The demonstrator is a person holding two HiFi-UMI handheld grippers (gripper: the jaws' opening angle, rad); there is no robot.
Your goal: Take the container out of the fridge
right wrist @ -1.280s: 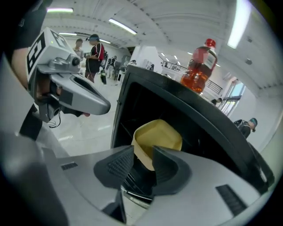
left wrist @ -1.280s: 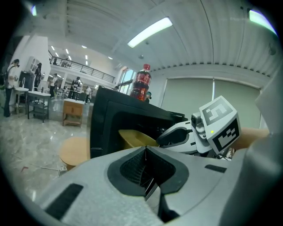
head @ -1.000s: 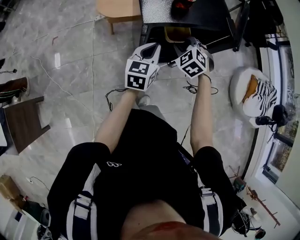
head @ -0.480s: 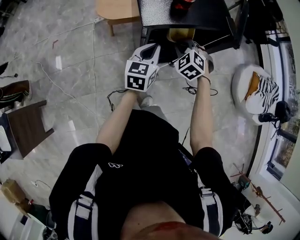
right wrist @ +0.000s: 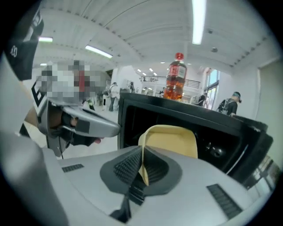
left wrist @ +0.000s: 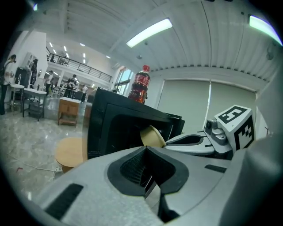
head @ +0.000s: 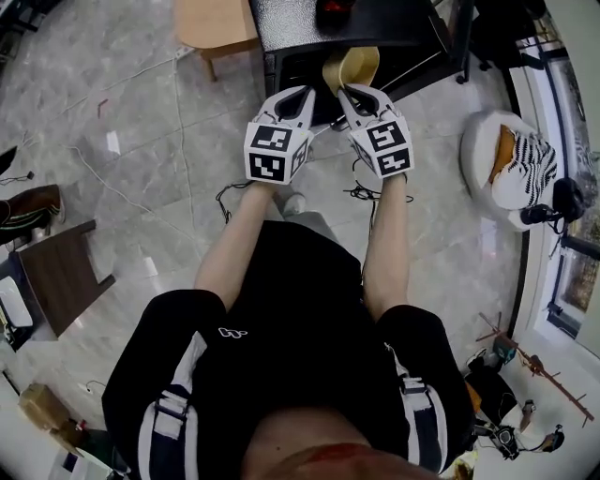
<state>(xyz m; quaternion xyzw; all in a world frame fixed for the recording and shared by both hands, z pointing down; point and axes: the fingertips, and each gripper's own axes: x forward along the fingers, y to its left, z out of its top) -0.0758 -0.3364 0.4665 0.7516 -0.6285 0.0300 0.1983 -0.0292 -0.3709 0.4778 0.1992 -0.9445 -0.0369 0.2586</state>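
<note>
A pale yellow container point(head: 349, 66) hangs tilted just outside the open front of the small black fridge point(head: 384, 28). My right gripper point(head: 350, 91) is shut on its rim; in the right gripper view the rim point(right wrist: 172, 139) sits pinched between the right gripper's point(right wrist: 142, 153) pads. To its left, my left gripper point(head: 306, 92) is level with it and shut on nothing. In the left gripper view the left gripper's point(left wrist: 145, 148) jaws meet, with the container point(left wrist: 152, 137) and the right gripper point(left wrist: 194, 140) just beyond. The fridge's inside is dark.
A red drink bottle point(right wrist: 175, 81) stands on top of the fridge. A round wooden stool point(head: 211, 23) stands to the fridge's left. Cables point(head: 234, 192) lie on the tiled floor, and a white cushion point(head: 511, 164) lies at the right. A dark stool point(head: 61, 272) stands at the far left.
The right gripper has drawn the yellow container out of the fridge opening toward me. Both grippers have come closer together; the left one stays shut.
</note>
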